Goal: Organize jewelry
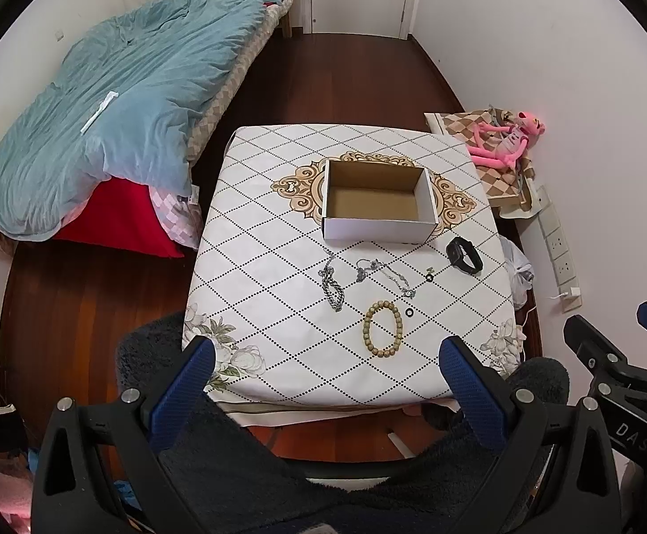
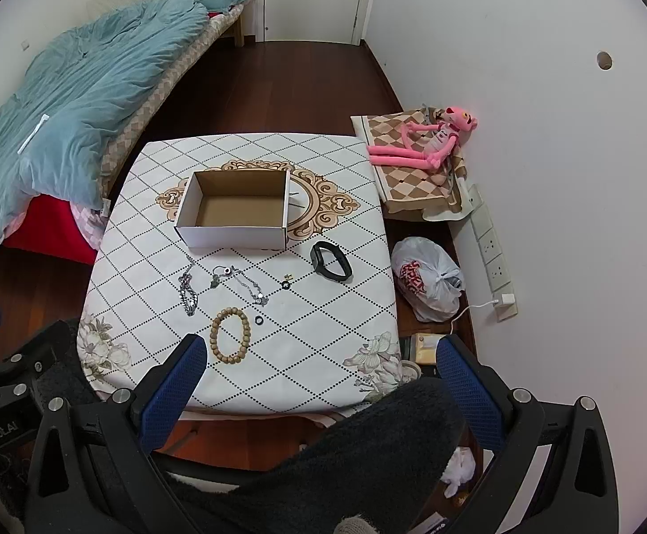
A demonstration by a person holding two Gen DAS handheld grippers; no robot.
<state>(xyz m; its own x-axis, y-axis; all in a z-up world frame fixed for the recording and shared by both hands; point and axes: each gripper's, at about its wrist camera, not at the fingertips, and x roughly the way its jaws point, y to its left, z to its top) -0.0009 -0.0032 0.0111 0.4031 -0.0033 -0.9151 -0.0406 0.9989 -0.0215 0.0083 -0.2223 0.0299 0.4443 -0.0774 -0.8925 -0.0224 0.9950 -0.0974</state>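
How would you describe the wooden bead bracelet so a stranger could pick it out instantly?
Start at the open cardboard box on the patterned table. Nearer the camera, past the silver chains, lies the bead bracelet. It alone is a closed ring of tan round beads.

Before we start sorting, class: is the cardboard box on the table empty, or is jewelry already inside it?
Empty. The cardboard box shows only bare brown floor in both views.

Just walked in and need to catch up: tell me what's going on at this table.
Nothing is being handled yet. The left gripper and right gripper both hang open over the table's near edge. The box is empty. In front of it lie the bead bracelet, chains, small rings and a black band.
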